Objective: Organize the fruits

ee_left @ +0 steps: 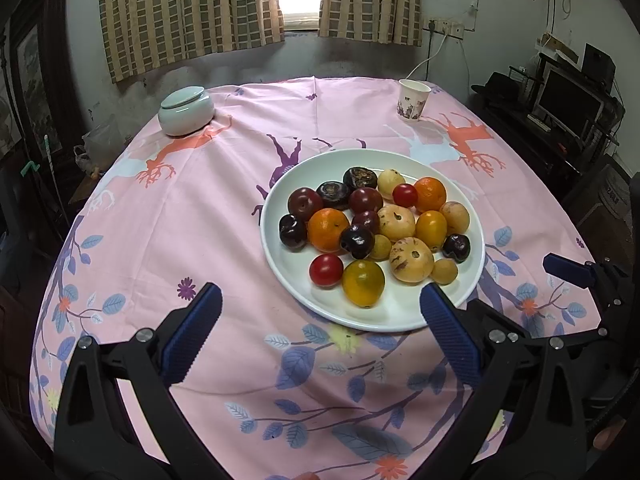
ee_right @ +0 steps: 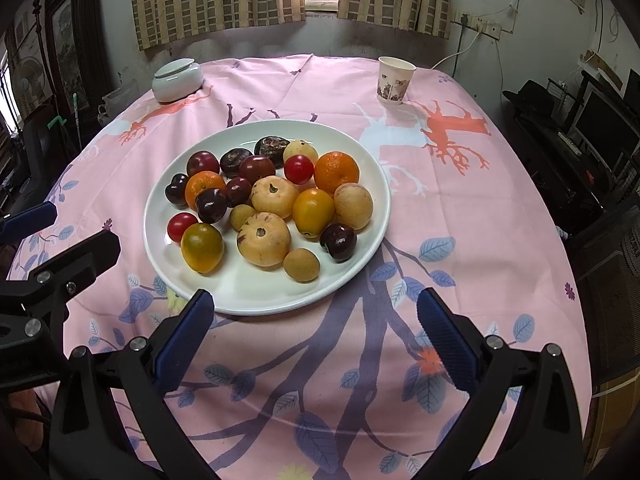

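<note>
- Your left gripper [ee_left: 320,304] hangs above the pink tablecloth [ee_left: 180,220], jaws spread wide and gripping nothing; its right finger tip sits over the near rim of the plate.
- Far left at the back, you've got a pale lidded jar [ee_left: 186,110] standing on the cloth, well apart from everything else.
- Moving in: the white plate [ee_right: 240,292] holds all the fruit in one mixed pile.
- On its left side, dark plums [ee_right: 176,189] crowd against an orange [ee_right: 202,186], with a red cherry tomato [ee_right: 182,226] and a green-orange tomato [ee_right: 202,247] nearer you.
- Centre plate, two pale yellow melons [ee_right: 264,239] sit one behind the other, a small round longan [ee_right: 301,265] just in front.
- Right side, a second orange [ee_right: 336,171], a yellow tomato [ee_right: 313,211] and another dark plum [ee_right: 338,241].
- Back right, a paper cup [ee_right: 394,80] stands upright on the cloth.
- Your right gripper [ee_right: 314,308] is wide open and empty too, left finger tip at the plate's near rim.
</note>
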A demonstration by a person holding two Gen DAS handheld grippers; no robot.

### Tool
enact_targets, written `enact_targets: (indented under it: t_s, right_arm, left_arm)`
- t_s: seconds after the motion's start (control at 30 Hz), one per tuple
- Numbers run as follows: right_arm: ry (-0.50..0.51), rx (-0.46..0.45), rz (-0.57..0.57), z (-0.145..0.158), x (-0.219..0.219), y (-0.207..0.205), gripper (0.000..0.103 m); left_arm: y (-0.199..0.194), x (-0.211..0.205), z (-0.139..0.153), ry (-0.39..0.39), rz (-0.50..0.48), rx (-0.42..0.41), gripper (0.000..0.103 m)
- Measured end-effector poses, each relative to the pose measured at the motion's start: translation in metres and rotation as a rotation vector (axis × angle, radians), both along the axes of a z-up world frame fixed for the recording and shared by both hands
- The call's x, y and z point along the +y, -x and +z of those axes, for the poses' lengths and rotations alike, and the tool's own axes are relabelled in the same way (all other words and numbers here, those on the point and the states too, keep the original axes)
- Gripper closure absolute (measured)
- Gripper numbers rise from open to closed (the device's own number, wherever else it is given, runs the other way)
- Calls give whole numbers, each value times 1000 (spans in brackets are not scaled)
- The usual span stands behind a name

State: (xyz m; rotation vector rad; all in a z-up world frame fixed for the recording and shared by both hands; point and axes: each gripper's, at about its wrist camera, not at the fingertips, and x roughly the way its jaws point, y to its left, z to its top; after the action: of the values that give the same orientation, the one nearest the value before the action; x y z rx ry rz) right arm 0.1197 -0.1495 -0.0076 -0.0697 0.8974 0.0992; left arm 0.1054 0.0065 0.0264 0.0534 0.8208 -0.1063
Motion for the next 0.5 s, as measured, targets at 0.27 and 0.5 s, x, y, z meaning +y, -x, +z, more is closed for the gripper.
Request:
enact_targets:
  t_s: [0.27,0.5]
  right_arm:
    - [0,3,4,-2,1,0,1]
    - [0,6,4,-4,4,1,1]
  left_arm:
    - [1,2,1,-2,4,-4,2]
    - [1,4,-1,11,2,16,2]
